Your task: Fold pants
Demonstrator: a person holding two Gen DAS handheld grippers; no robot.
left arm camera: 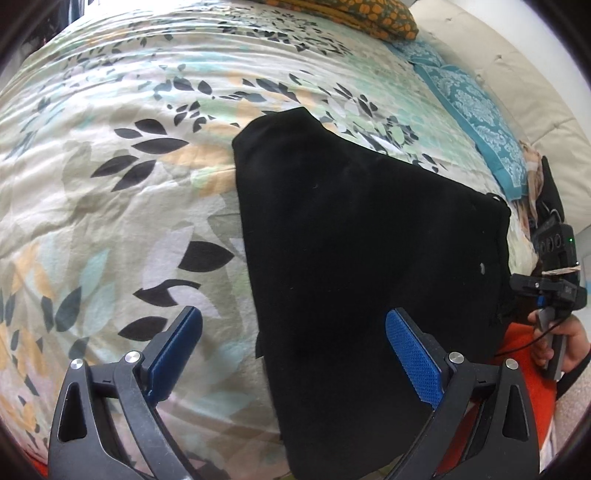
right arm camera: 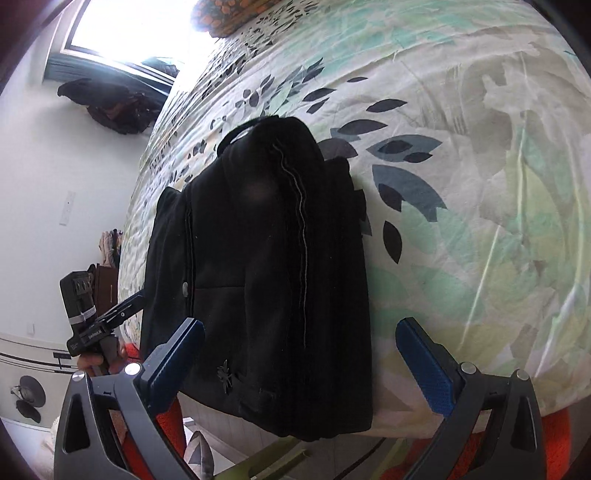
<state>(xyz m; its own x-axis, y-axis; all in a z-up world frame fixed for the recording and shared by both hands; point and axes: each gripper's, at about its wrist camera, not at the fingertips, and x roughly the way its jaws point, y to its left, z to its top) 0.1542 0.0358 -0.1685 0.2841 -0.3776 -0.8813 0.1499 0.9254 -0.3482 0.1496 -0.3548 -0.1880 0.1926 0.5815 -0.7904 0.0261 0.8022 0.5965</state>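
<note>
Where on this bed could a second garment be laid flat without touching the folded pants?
Free: the wide leaf-print bedspread left of the black pants, stretching toward the orange pillow. Crowded: the strip between the pants and the teal pillow, near the bed's edge.

Illumination was daylight, even and moderately bright. In the right wrist view the window (right arm camera: 122,22) was overexposed to pure white, with glare spreading over the adjacent frame. The black pants (right arm camera: 266,266) rendered nearly without detail, with one soft blurred patch near their upper end. Both views showed strong fisheye curvature and dark vignetted corners. The bedspread (left arm camera: 110,147) showed shallow, soft-edged wrinkle shadows.
</note>
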